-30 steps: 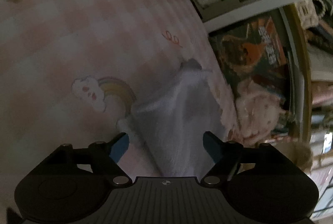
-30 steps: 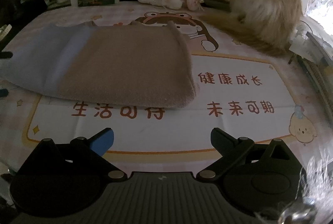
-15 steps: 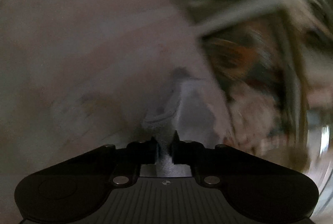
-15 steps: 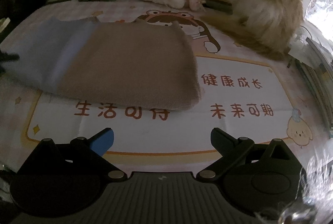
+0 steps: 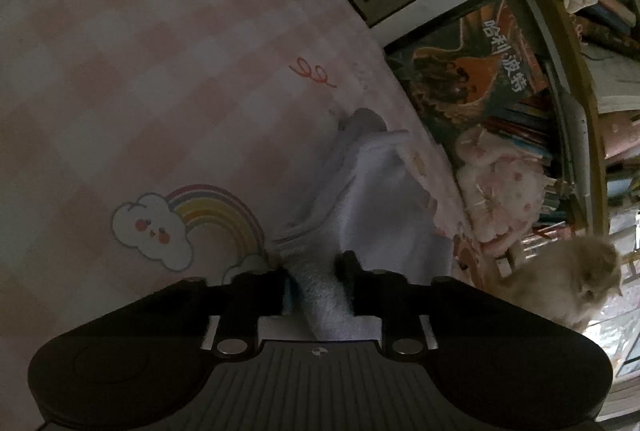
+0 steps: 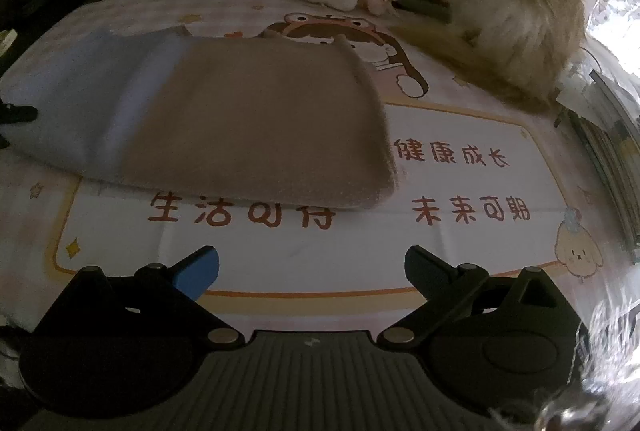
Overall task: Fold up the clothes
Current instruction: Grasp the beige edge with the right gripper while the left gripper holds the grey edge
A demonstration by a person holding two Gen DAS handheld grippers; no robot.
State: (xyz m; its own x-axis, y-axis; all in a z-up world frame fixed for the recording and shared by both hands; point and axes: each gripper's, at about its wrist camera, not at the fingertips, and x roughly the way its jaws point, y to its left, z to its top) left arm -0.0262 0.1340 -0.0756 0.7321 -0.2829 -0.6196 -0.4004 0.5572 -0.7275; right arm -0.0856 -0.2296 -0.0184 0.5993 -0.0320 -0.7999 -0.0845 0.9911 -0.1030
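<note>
Now left hand-held gripper (image 5: pixel 316 285) easing open, towel (image 5: pixel 320 295) edge pinched; right hand-held gripper (image 6: pixel 312 271) spread, empty.

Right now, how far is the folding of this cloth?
Done: the beige part of the cloth already lies folded flat on the printed mat. In hand: the left gripper has the pale blue end bunched between its jaws, which are opening. Left: folding that blue end; the right gripper is open and holds nothing.

Printed on the mat (image 6: pixel 460 271) in orange-brown characters: 生活可得, 未来可期, 健康成长. On the book cover (image 5: pixel 492 59) against the shelf: 哈利·波特.
</note>
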